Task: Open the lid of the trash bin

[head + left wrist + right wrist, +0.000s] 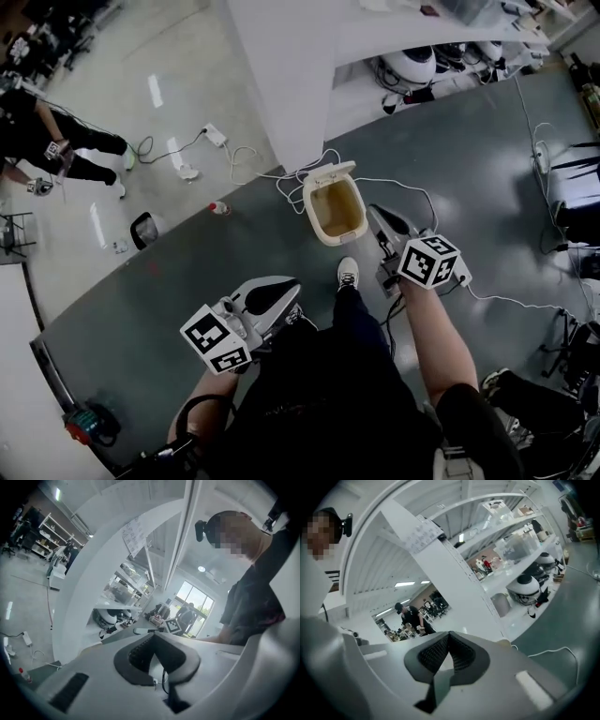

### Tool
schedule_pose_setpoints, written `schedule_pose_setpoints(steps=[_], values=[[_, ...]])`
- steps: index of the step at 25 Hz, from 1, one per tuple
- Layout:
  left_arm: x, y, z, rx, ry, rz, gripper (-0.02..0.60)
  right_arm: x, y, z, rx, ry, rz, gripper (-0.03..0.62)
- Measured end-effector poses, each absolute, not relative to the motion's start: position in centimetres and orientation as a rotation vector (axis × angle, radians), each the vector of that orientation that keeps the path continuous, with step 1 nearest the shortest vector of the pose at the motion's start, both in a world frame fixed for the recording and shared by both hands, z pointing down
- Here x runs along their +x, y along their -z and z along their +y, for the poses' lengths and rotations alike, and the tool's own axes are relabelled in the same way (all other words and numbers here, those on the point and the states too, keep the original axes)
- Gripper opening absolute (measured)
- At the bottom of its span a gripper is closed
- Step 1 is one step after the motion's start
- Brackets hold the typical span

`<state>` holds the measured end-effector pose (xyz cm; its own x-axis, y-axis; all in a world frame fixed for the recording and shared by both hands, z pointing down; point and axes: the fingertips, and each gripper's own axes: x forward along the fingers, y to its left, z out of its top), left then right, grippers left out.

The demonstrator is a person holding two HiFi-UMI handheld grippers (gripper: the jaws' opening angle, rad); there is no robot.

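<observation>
Seen from the head view, the cream trash bin (333, 208) stands on the grey floor with its lid (330, 174) flipped up and back, the inside showing. My right gripper (376, 213) hangs just right of the bin, above it, jaws shut on nothing. My left gripper (285, 287) is lower left of the bin, well apart from it, also shut and empty. In the left gripper view the gripper (153, 635) points out level into the room, its pads meeting at the tip. The right gripper (448, 634) likewise shows its pads together. Neither gripper view shows the bin.
A white pillar (272, 84) rises just behind the bin. Cables and power strips (215, 136) lie on the floor around it, with a small bottle (218, 208) to the left. My shoe (348, 273) is right before the bin. A person (42, 136) stands far left.
</observation>
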<state>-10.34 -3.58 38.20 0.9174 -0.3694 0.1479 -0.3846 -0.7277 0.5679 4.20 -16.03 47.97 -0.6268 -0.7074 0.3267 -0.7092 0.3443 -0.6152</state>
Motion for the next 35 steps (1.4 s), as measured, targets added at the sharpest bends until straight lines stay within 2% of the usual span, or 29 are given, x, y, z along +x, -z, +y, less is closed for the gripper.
schedule_pose_setpoints(steps=[6,12,23,35], values=[[-10.8,-33.4,-2.8,2.557,0.032,-0.503,0.003,-0.2,-36.3,-11.1,1.197,-0.963,-2.793,0.006],[-11.0,-31.1,-0.8,2.571,0.052,-0.476,0.003,-4.1,-30.2,-5.2,1.068,-0.84,-2.914,0.006],[-11.5,-29.6,3.9,2.629,0.041,-0.449,0.003,-7.7,-27.8,3.8,1.008,-0.708,-2.953,0.006],[-12.5,-30.5,7.7,2.62,0.011,-0.42,0.003,-9.5,-29.6,7.9,0.985,-0.843,-2.954,0.006]])
